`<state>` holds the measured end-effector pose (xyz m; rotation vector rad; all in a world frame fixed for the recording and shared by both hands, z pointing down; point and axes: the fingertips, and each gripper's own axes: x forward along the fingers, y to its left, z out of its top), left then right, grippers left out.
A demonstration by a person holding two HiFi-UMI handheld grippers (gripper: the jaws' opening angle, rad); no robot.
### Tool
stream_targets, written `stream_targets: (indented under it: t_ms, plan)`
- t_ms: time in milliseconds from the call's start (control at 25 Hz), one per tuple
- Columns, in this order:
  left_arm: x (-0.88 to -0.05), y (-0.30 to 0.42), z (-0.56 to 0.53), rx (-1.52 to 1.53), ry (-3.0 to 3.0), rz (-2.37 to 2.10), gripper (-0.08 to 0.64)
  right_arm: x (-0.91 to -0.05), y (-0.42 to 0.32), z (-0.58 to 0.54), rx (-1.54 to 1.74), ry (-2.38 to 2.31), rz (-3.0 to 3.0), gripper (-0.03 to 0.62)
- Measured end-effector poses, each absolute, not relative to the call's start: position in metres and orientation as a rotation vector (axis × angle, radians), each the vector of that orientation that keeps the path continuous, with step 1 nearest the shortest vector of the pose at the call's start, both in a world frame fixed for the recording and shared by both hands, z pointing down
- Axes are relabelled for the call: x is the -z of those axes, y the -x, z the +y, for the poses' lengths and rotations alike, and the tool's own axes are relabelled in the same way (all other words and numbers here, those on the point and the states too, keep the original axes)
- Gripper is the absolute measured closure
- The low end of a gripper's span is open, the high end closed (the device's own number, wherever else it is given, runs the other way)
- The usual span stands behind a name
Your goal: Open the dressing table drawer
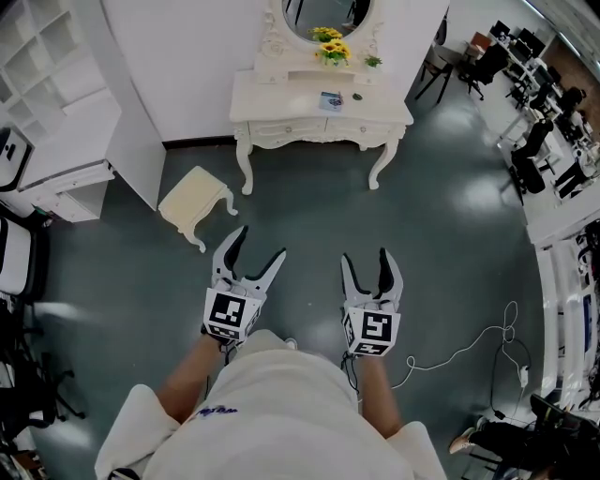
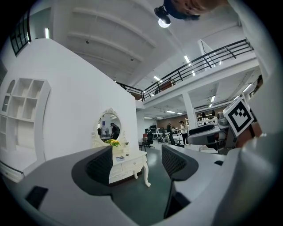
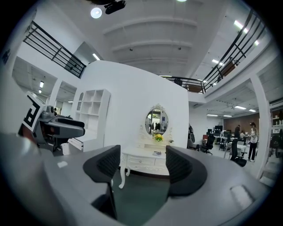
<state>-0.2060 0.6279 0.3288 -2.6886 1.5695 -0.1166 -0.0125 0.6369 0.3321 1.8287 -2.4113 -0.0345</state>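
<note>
A white dressing table with an oval mirror stands against the white wall, its two front drawers closed. It also shows far off in the left gripper view as the dressing table and in the right gripper view as the dressing table. My left gripper and right gripper are held side by side well short of the table, over the floor. Both stand open with nothing between their jaws, as the left gripper and right gripper views confirm.
A cream stool stands left of the table, between it and my left gripper. White shelving lines the left side. Yellow flowers and a small item sit on the tabletop. A cable lies on the floor at right. Desks and office chairs fill the far right.
</note>
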Motion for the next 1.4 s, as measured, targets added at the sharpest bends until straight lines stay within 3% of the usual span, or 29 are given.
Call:
stream_targets:
  t_ms: [960,1400]
  plan:
    - [-0.344,0.173,0.597,0.170,2.713,1.500,0.201,-0.375,-0.034,0.623,-0.203,-1.911,-2.343,0.262]
    - [-0.345,0.164,0.468,0.090,2.740,1.503,0.201,-0.375,-0.057,0.520,-0.205,-1.889,-2.275,0.262]
